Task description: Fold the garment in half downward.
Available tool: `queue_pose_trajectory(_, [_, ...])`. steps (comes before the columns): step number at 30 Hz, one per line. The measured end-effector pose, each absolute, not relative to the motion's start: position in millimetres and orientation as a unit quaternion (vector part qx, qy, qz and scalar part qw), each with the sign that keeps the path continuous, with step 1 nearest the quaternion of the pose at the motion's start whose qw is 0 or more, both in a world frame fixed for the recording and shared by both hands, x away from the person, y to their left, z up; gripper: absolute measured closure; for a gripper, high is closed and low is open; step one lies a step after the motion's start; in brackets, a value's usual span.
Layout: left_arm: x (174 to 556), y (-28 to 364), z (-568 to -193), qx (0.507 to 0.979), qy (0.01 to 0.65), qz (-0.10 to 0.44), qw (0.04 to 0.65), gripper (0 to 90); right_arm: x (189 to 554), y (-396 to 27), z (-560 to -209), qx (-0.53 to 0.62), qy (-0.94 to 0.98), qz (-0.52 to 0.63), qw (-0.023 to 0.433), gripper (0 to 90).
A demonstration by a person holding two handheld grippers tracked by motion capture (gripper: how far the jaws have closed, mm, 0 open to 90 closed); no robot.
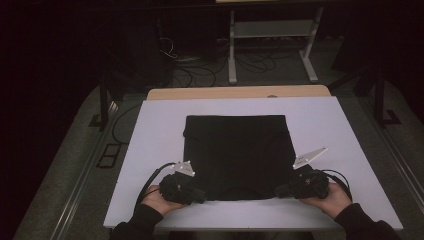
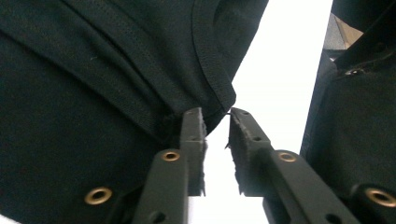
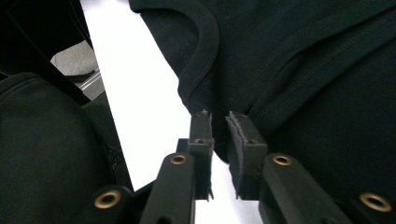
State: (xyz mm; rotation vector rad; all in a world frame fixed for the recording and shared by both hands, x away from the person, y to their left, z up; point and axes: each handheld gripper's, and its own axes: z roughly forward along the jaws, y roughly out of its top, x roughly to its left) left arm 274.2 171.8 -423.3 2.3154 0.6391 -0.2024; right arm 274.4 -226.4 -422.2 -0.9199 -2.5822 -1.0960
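**Folded black garment, both grippers at its near corners**

Dark surroundings close in on a white table top (image 1: 150, 150), with cables and a pale metal frame (image 1: 270, 35) on the floor beyond its far edge. On the board lies a black garment (image 1: 235, 155), folded into a rough square, its far edge straight and its near edge close to the person's side of the table.

At the garment's near left corner sits the left gripper (image 1: 200, 194), held in the person's left hand (image 1: 157, 200). In the left gripper view the jaws stand a little apart, white table showing in the gap between them; the hemmed corner of the cloth (image 2: 219, 100) lies just at the tips, and neither pad presses on it.

At the near right corner sits the right gripper (image 1: 280, 191), held in the right hand (image 1: 332, 200). Its own view shows the same: a narrow gap between the jaws, the bound edge of the fabric (image 3: 205, 51) curving down to the tips, nothing clamped.
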Motion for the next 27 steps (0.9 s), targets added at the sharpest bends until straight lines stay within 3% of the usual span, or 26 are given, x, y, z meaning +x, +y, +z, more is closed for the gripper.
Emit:
queue_pose_trajectory(4, [273,175,-420,0.891,0.251,-0.07,0.372,55.0,273,-231,-417,-0.317,-0.863,-0.384,0.082,65.9])
queue_pose_trajectory(14, [273,186,-414,0.866,0.276,-0.028,0.416,12.7,272,-235,-402,-0.317,-0.852,-0.415,0.019,23.4])
queue_pose_trajectory(16, [273,190,-414,0.858,0.283,-0.025,0.428,11.2,274,-235,-399,-0.324,-0.849,-0.417,0.007,14.6])
queue_pose_trajectory(20, [273,197,-411,0.846,0.296,-0.016,0.444,1.1,277,-237,-394,-0.33,-0.84,-0.43,-0.001,8.8])
queue_pose_trajectory(23, [272,203,-409,0.835,0.3,-0.005,0.461,0.0,278,-238,-390,-0.331,-0.836,-0.438,-0.009,0.9])
queue_pose_trajectory(27, [270,213,-406,0.82,0.308,0.021,0.483,0.0,281,-237,-385,-0.333,-0.831,-0.444,-0.023,0.0])
